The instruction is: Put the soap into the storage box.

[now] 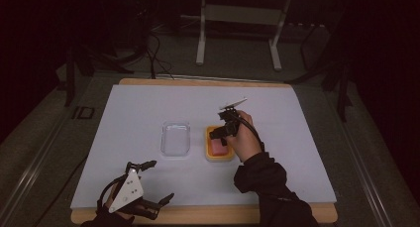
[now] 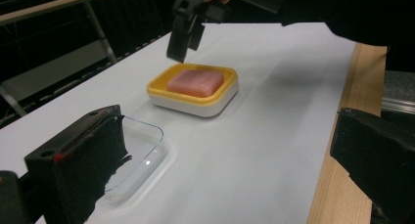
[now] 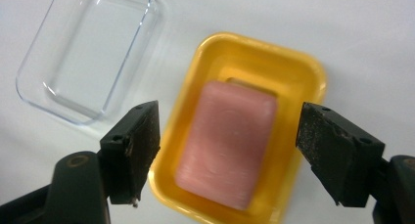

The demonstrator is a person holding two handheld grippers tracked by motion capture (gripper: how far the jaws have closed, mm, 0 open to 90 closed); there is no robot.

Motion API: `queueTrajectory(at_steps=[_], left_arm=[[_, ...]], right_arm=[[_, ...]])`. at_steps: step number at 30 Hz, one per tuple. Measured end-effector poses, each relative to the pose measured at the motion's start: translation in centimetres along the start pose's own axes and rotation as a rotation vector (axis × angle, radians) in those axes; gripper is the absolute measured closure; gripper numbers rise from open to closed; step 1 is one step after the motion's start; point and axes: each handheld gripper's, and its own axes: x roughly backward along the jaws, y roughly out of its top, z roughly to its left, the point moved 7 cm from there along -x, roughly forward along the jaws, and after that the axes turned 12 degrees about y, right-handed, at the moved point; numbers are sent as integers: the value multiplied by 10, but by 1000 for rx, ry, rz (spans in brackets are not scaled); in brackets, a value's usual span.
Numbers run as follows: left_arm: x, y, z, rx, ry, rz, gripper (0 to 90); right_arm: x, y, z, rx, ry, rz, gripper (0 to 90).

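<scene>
My right claw [image 3: 227,155] is hanging open above the yellow dish [image 3: 298,72], its two black jaws standing apart with nothing between the pads. No pad is touching anything. Looking along the jaws, I am seeing the pink soap bar [image 3: 227,150] lying inside that dish, a little tilted against the dish's long side, and both jaws are standing wider than the bar (one over the dish's outer edge on each side). From the high view the right claw [image 1: 222,134] is pointing down over the dish [image 1: 220,156], with my hand wrapped around its body and the cable trailing from it over my wrist.

My left claw [image 1: 158,182] is resting near the front edge of the table, well apart from the dish, and its jaws are standing wide open too, holding nothing. In the left gripper view the soap [image 2: 195,82] is sitting in the dish [image 2: 195,100] with the right claw [image 2: 183,38] hovering just above its far rim, clear of it.

Just beside the dish, on its left in the high view, a clear plastic tray [image 1: 176,139] is lying on the white sheet [image 1: 148,108] that is covering the wooden table [image 1: 208,214]. The tray is close to the dish but apart from it. Nothing is lying between my right claw and the soap; the space above the bar is free.
</scene>
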Motion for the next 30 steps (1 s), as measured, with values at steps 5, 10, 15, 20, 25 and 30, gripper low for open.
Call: queueTrajectory(at_steps=[5, 10, 15, 20, 25, 30], left_arm=[[-2, 0, -3, -14, -9, 9, 6], [-1, 0, -1, -5, -1, 3, 6], [-1, 0, -1, -3, -1, 2, 6], [0, 0, 0, -2, 2, 2, 6], [0, 0, 0, -2, 4, 1, 6], [0, 0, 0, -3, 4, 1, 6]], right_arm=[[14, -1, -5, 87, 54, -52, 253], [22, -6, -6, 140, 83, -54, 252], [38, -14, -13, 215, 84, -75, 251], [49, -20, -23, 229, 82, -96, 251], [58, -28, -37, 202, 78, -108, 251], [66, -39, -49, 213, 50, -110, 252]])
